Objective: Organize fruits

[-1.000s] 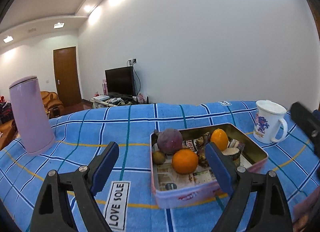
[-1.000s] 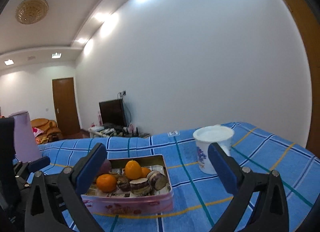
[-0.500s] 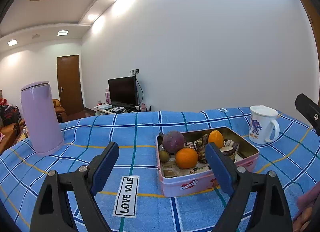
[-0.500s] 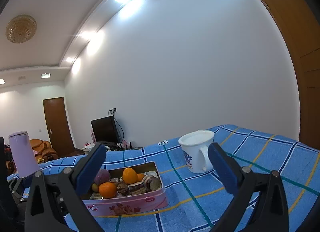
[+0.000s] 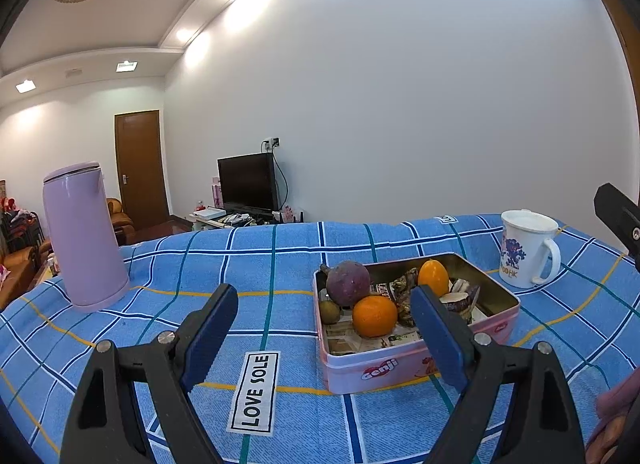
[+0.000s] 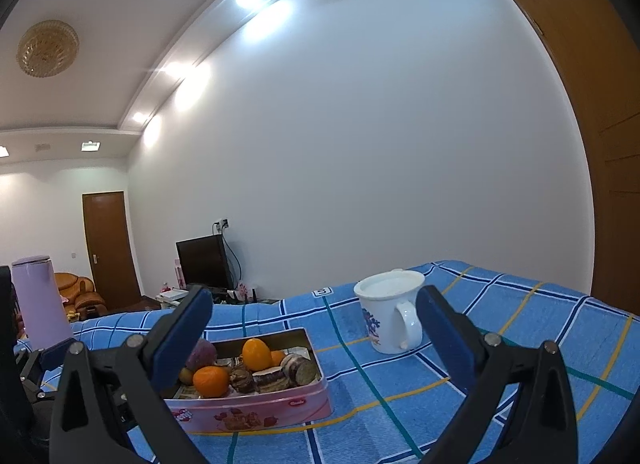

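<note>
Left tool: the left tool (image 5: 320, 328) is hovering above the table (image 5: 280, 264) with its jaws standing wide and holding nothing.
Right tool: the right tool (image 6: 316, 328) is likewise hanging wide apart and carrying nothing, toward the table's right side.
Fruit location: the fruits are all sitting inside the pink tin (image 5: 400, 368), near the table's middle; none is showing on the blue checked cloth (image 5: 200, 264) outside it.
Contents: 1 round purple fruit (image 5: 347, 283) is resting at the tin's far-left corner, 1 orange (image 5: 374, 316) just in front of it, 1 small brownish fruit (image 5: 329, 311) by the left wall, 1 upright orange-yellow fruit (image 5: 433, 276) farther back, and cut purple-skinned pieces (image 6: 298, 368) toward the right.
Stage: this is fitting either fruits already gathered in the tin or fruits waiting to be sorted out of it.
Handling: the orange is looking light, firm and smooth, likely to roll; gripping across its widest middle would suit. The cut pieces are probably softer and easily crushed.
Orientation: the orange-yellow fruit's long axis is standing upright; the tin's long axis is running toward the far-right corner.
Bystanders: a lilac kettle (image 5: 82, 236) is standing at the left edge, a lidded white mug (image 5: 524, 250) at the far right.
</note>
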A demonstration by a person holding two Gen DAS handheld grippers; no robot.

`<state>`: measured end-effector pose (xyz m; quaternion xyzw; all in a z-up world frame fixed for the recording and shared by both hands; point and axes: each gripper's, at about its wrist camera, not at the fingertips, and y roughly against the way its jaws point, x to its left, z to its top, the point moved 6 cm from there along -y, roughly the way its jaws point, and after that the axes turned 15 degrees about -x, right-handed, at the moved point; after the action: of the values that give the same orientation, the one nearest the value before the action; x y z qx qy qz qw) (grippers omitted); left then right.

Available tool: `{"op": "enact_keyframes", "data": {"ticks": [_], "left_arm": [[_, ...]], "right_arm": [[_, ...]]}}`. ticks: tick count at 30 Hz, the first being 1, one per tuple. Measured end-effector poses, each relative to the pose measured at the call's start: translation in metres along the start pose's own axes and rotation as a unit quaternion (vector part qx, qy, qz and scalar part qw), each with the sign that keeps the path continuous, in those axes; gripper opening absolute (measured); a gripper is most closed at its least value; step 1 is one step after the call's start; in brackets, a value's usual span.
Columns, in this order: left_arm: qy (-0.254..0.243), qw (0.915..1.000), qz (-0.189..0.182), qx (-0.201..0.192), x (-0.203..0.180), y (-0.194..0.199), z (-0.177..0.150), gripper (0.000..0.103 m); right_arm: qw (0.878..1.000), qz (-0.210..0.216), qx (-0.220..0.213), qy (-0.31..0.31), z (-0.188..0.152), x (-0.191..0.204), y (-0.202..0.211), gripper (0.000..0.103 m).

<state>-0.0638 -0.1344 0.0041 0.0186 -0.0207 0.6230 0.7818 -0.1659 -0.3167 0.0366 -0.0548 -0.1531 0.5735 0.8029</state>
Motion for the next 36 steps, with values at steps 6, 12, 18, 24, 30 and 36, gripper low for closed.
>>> {"op": "enact_keyframes", "data": {"ticks": [6, 12, 18, 24, 30, 36], "left_arm": [[-0.002, 1.0000, 0.003, 0.002, 0.0002, -0.0002, -0.0005, 0.089], [-0.001, 1.0000, 0.005, 0.003, 0.0010, -0.0004, -0.0011, 0.089], [0.001, 1.0000, 0.006, 0.004, 0.0026, -0.0008, -0.0015, 0.089], [0.003, 0.9999, 0.008, 0.006, 0.0038, -0.0015, -0.0019, 0.089], [0.001, 0.9999, 0.009, 0.007, 0.0034, -0.0019, -0.0022, 0.089], [0.013, 0.9997, 0.020, 0.007, 0.0075, -0.0028, -0.0024, 0.089]], "right_arm": [[1.000, 0.001, -0.007, 0.006, 0.0012, 0.0024, 0.0024, 0.103], [1.000, -0.001, -0.003, 0.006, 0.0006, 0.0016, 0.0012, 0.103], [1.000, -0.004, -0.001, 0.002, 0.0004, -0.0007, 0.0009, 0.103], [1.000, -0.004, -0.001, 0.002, 0.0005, -0.0006, 0.0010, 0.103], [1.000, -0.004, -0.001, 0.002, 0.0006, -0.0005, 0.0010, 0.103], [1.000, -0.006, 0.000, 0.001, 0.0008, -0.0010, 0.0007, 0.103]]}}
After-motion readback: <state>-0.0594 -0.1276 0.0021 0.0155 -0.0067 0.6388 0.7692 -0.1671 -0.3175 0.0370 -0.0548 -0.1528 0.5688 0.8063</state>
